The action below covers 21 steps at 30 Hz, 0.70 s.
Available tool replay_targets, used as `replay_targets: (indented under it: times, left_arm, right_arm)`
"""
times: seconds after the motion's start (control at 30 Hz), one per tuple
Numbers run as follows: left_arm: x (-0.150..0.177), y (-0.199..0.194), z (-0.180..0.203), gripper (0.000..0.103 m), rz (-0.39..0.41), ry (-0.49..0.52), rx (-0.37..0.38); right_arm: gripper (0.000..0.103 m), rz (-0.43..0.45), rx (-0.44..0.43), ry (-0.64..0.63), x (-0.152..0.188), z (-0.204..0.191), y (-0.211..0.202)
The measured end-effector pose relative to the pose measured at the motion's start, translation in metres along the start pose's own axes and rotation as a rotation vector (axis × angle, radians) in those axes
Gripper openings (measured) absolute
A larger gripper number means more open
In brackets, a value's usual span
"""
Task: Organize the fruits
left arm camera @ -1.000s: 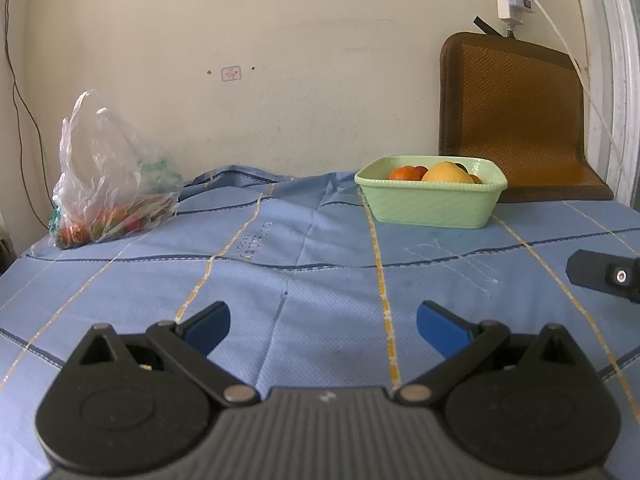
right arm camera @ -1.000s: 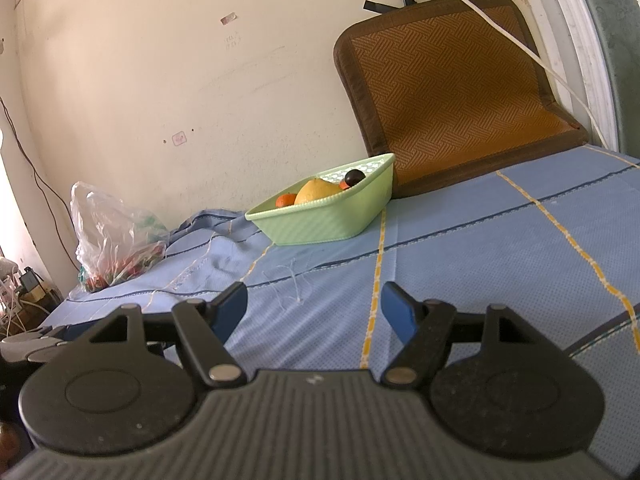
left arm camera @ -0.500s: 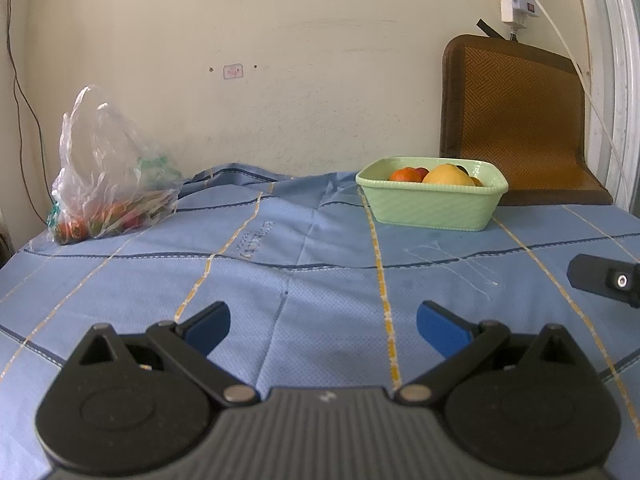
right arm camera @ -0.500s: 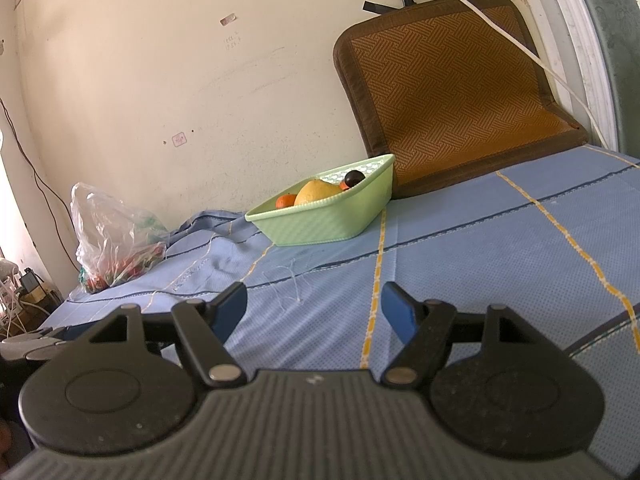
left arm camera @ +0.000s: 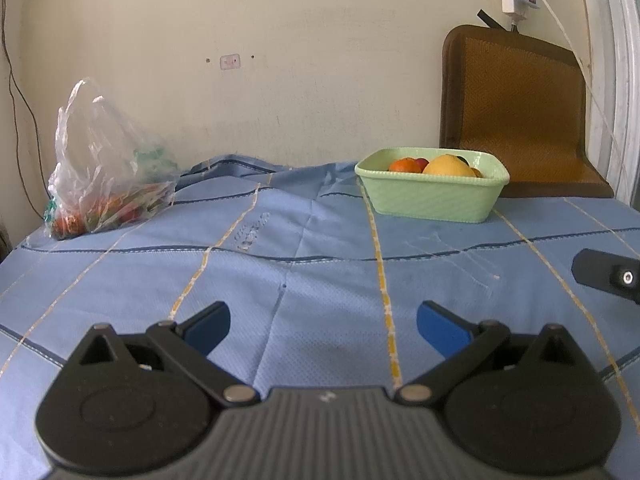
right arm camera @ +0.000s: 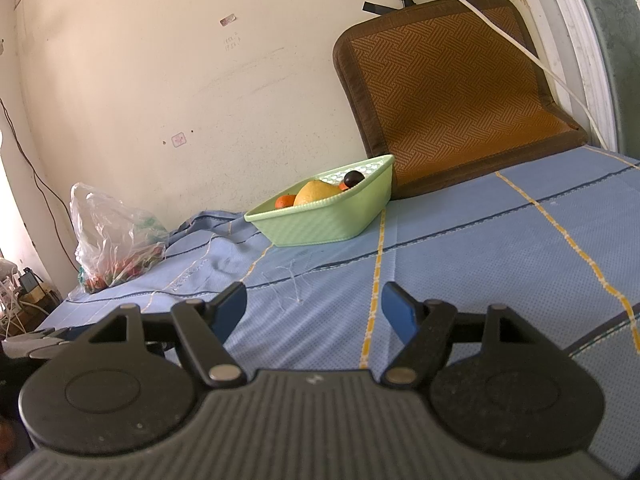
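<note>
A light green basket (left arm camera: pixel 434 196) (right arm camera: pixel 332 226) stands on the blue cloth near the back wall, holding a yellow fruit (left arm camera: pixel 450 166) (right arm camera: pixel 314 193), an orange one (left arm camera: pixel 402 165) (right arm camera: pixel 285 201) and a dark round one (right arm camera: pixel 354 178). At the far left a clear plastic bag (left arm camera: pixel 106 172) (right arm camera: pixel 116 246) holds more red and green produce. My left gripper (left arm camera: pixel 322 324) is open over bare cloth, well short of both. My right gripper (right arm camera: pixel 314 310) is open too, with nothing between its blue pads; part of it shows at the left wrist view's right edge (left arm camera: pixel 608 276).
A brown woven mat (left arm camera: pixel 516 116) (right arm camera: pixel 452 96) leans against the wall behind the basket. A white cable (right arm camera: pixel 504 44) hangs across it from a wall plug. The blue cloth with yellow stripes (left arm camera: pixel 280 264) covers the whole surface. Cables and chargers lie off the left edge (right arm camera: pixel 20 292).
</note>
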<state>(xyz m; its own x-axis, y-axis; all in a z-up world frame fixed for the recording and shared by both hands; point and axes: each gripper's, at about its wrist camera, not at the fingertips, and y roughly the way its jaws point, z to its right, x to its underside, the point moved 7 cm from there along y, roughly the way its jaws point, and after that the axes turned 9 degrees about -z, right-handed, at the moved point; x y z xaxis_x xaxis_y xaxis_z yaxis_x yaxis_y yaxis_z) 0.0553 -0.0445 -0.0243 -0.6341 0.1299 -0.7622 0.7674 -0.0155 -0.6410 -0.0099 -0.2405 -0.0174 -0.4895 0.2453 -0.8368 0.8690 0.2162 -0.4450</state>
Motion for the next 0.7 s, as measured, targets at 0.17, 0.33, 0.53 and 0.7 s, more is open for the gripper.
replay_targets:
  times: [0.17,0.33,0.53,0.7]
  left_arm:
    - [0.001,0.006,0.002,0.103,-0.041,0.017,0.004]
    - [0.004,0.012,0.012,0.103,-0.078,0.077,-0.011]
    - [0.005,0.011,0.016,0.103,-0.069,0.108,-0.021]
    - [0.004,0.011,0.016,0.103,-0.070,0.102,-0.019]
  right_arm:
    - [0.077,-0.001,0.000,0.000,0.000,0.000,0.000]
    - [0.077,-0.005,0.005,-0.006,0.001,0.000,0.001]
    - [0.077,-0.006,0.008,-0.005,0.001,0.000,0.002]
    - [0.077,-0.006,0.008,-0.005,0.000,0.000,0.002]
